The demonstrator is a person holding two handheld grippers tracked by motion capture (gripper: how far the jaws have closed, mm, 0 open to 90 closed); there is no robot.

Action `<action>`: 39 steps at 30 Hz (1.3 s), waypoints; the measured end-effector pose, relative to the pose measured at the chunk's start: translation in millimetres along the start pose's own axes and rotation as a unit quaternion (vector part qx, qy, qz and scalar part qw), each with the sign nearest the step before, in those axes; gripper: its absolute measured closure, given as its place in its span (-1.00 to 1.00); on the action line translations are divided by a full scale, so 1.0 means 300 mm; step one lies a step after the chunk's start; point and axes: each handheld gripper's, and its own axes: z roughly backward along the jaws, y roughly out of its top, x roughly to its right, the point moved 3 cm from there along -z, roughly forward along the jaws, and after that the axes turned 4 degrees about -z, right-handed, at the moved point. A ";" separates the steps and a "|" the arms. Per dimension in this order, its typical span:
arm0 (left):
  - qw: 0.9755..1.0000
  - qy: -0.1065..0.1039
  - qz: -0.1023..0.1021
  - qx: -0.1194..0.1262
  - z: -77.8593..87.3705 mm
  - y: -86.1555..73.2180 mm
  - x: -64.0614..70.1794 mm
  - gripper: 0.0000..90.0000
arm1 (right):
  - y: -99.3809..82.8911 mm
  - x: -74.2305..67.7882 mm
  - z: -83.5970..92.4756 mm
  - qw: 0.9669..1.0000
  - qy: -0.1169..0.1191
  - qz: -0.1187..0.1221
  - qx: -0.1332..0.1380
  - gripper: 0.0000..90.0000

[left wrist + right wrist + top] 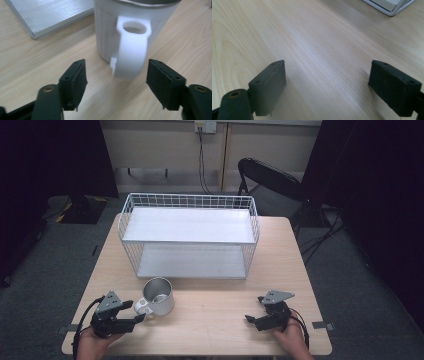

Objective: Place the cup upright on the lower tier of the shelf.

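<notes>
Mug (158,296) stands upright on the bench (215,330), just in front of the white wire rack (190,236), with its white handle (132,51) turned toward the left tongs (134,313). Those tongs are open and hold nothing; in the left gripper view the handle hangs between the two pads (75,80), nearer the far ends than the roots, and touches neither. The step in hand looks like taking the mug by that handle, probably to move it to the rack. To do it well, I would push the tongs a little further forward so the pads cover the flat flanks of the handle rather than its outer curve, keep them level with the bench, and centre them so both pads meet the plastic together; an uneven close would likely swing the mug round on the smooth wood. The handle is narrow and slick, so a firm squeeze low on the loop should stop the cup from tipping once lifted. The right tongs (257,315) rest well apart over bare bench, open and empty too.
</notes>
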 end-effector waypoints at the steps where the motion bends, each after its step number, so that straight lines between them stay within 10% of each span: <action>1: 1.000 -0.005 0.002 -0.002 0.002 0.003 -0.001 -0.24 | 0.000 0.000 0.000 1.000 -0.001 0.000 0.000 -0.70; 26: 1.000 -0.006 -0.007 0.000 0.001 0.034 0.003 0.05 | -0.001 0.000 0.001 1.000 -0.001 0.000 0.001 -0.70; 39: 1.000 -0.009 -0.030 0.001 0.005 0.048 0.013 0.55 | -0.001 0.000 0.001 1.000 -0.001 -0.001 0.000 -0.70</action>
